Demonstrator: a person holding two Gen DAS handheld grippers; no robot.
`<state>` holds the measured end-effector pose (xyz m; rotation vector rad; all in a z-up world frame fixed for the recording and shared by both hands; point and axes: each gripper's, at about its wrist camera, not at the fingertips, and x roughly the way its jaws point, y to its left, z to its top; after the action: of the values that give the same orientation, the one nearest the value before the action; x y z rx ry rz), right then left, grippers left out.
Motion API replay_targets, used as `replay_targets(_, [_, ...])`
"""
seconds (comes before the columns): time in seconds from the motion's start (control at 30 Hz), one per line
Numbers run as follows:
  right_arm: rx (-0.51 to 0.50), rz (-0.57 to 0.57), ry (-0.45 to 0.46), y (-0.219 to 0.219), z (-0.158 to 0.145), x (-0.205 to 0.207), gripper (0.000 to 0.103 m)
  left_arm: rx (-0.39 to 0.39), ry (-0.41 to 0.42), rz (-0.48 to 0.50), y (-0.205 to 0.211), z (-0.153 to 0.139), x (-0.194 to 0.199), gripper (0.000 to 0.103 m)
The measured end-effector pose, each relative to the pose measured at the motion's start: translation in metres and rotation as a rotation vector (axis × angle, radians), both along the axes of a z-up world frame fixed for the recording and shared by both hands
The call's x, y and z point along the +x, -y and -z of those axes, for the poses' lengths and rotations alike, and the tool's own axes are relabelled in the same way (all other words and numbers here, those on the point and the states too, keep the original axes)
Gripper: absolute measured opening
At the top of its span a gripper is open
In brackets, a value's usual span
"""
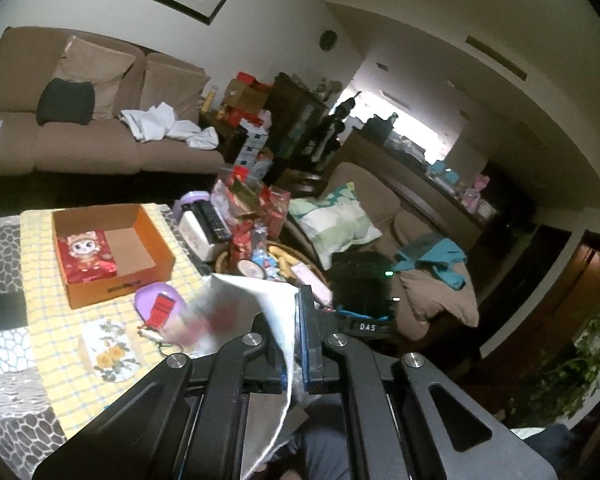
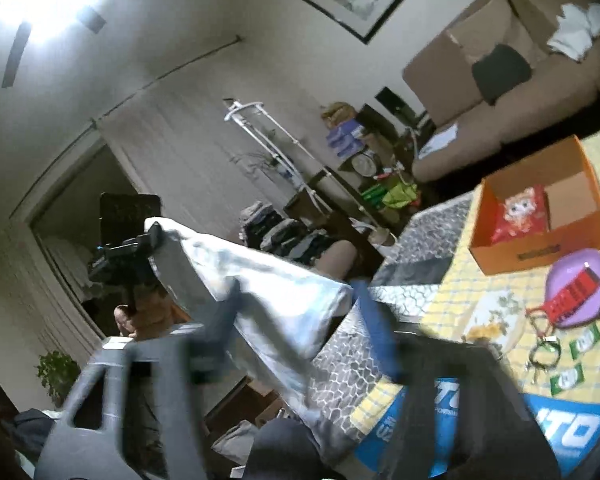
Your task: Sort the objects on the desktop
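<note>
My left gripper (image 1: 290, 344) is shut on the edge of a clear plastic bag (image 1: 256, 300) and holds it above the table's near edge. The same bag (image 2: 260, 276) stretches across the right wrist view, with the left gripper (image 2: 148, 240) at its far end. My right gripper (image 2: 300, 320) is blurred; its jaws stand apart around the bag's near end. On the yellow checked cloth (image 1: 44, 280) stands an orange cardboard box (image 1: 112, 256) with a red cartoon packet (image 1: 86, 256) inside. A purple dish (image 1: 160, 304) with a red tag lies beside it.
A round floral fan (image 1: 108, 350) lies in front of the box. Green sachets (image 2: 580, 344) and a hair tie (image 2: 544, 350) lie near the dish. A basket of snacks (image 1: 268, 264) and a remote (image 1: 212, 220) crowd the table's right end. A blue-and-white box (image 2: 572, 428) sits at the near edge.
</note>
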<state>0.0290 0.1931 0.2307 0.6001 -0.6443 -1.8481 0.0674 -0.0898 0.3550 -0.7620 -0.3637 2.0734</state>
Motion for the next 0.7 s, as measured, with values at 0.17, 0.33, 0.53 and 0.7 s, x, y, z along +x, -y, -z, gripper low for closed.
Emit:
replay_targets(0.17, [0.008, 0.024, -0.043, -0.008, -0.019, -0.001, 0.008, -0.012, 0.005, -0.041, 0.011, 0.004, -0.018, 0.002])
replay_targets(0.33, [0.060, 0.066, -0.067, -0.013, -0.044, -0.021, 0.005, 0.030, 0.041, -0.079, 0.016, 0.008, -0.059, 0.002])
replay_targets(0.53, [0.100, 0.154, -0.042, -0.014, -0.064, -0.083, 0.005, 0.074, 0.061, -0.124, 0.005, 0.013, -0.137, 0.002])
replay_targets(0.7, [0.125, 0.218, 0.014, -0.013, -0.050, -0.168, 0.005, 0.126, 0.131, -0.179, -0.003, 0.046, -0.223, 0.002])
